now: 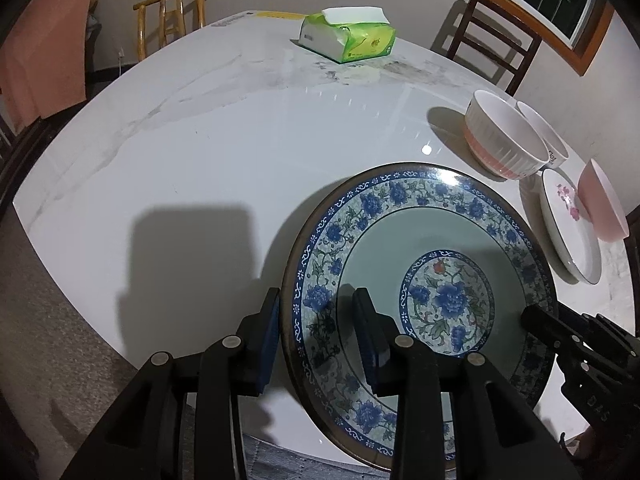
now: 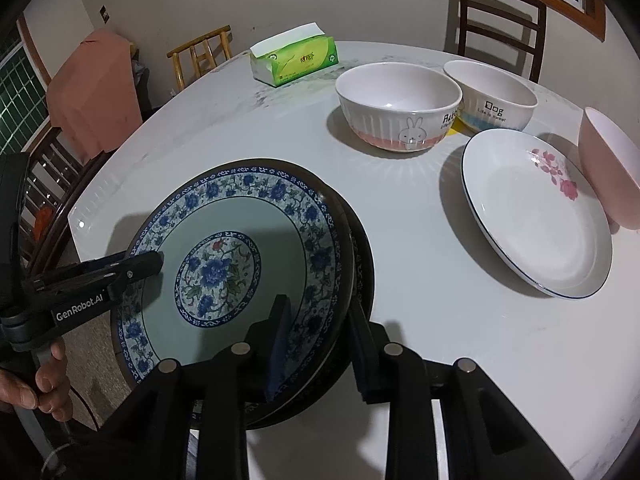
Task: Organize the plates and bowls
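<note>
A bowl reading "Dog" is sitting on the counter; "GenRobot.AI"-marked left tongs and right tongs are straddling the blue-flowered plate's rim, jaws slightly parted, apparently not pinching.

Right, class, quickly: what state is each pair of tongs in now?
Left tongs: open, straddling the rim of the blue floral plate, not clamping.
Right tongs: open, straddling the same plate's rim.

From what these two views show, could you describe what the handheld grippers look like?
Both are matte black plastic. The left gripper and right gripper have dark blue pads on flat fingers and round silver pivot pins. White GenRobot.AI lettering marks the left one's side. No sleeves or cables are clear.
</note>
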